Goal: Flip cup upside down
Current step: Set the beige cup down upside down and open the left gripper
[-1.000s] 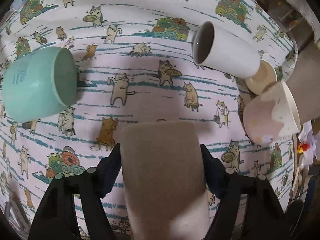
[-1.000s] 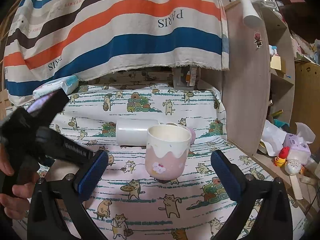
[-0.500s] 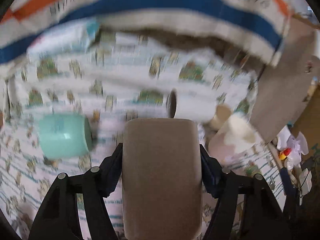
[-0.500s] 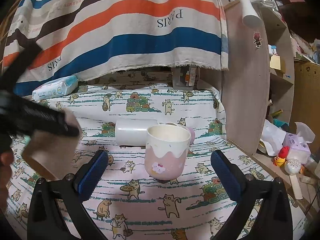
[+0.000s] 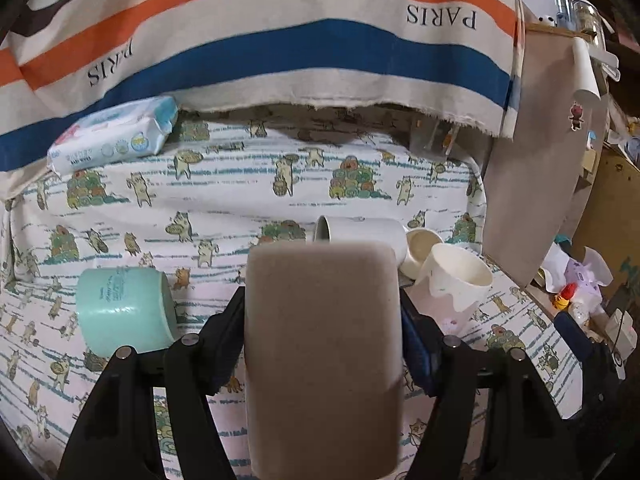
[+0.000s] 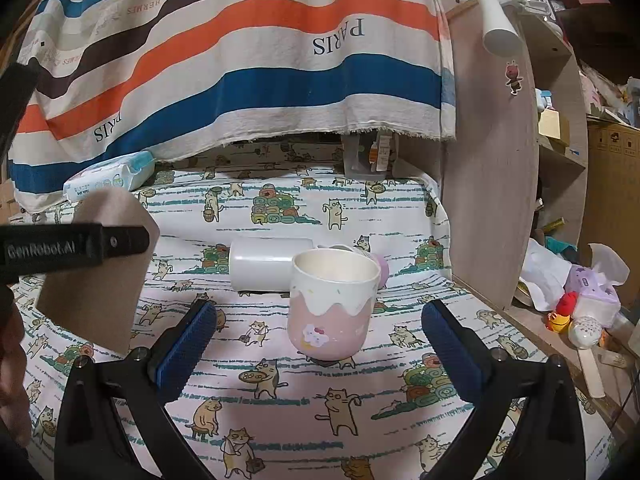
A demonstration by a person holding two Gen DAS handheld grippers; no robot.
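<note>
My left gripper (image 5: pixel 322 320) is shut on a beige-brown cup (image 5: pixel 322 344), which fills the middle of the left wrist view. In the right wrist view the same cup (image 6: pixel 96 292) hangs tilted above the cat-print cloth at the left, held by the left gripper (image 6: pixel 76 244). Which end of the cup is open is hidden. My right gripper (image 6: pixel 320 344) is open and empty, its jaws either side of an upright pink cup with a white drip rim (image 6: pixel 332 308), just short of it.
A white cup (image 6: pixel 268 264) lies on its side behind the pink cup, with a small lilac cup (image 6: pixel 380 268) beside it. A mint cup (image 5: pixel 124 312) lies on its side at the left. A wipes pack (image 5: pixel 112 136) sits at the back. A wooden panel (image 6: pixel 488 200) stands at the right.
My left gripper has swung up with the beige-brown cup, from looking down at the cloth to looking level at the striped towel. My right gripper has not moved.
</note>
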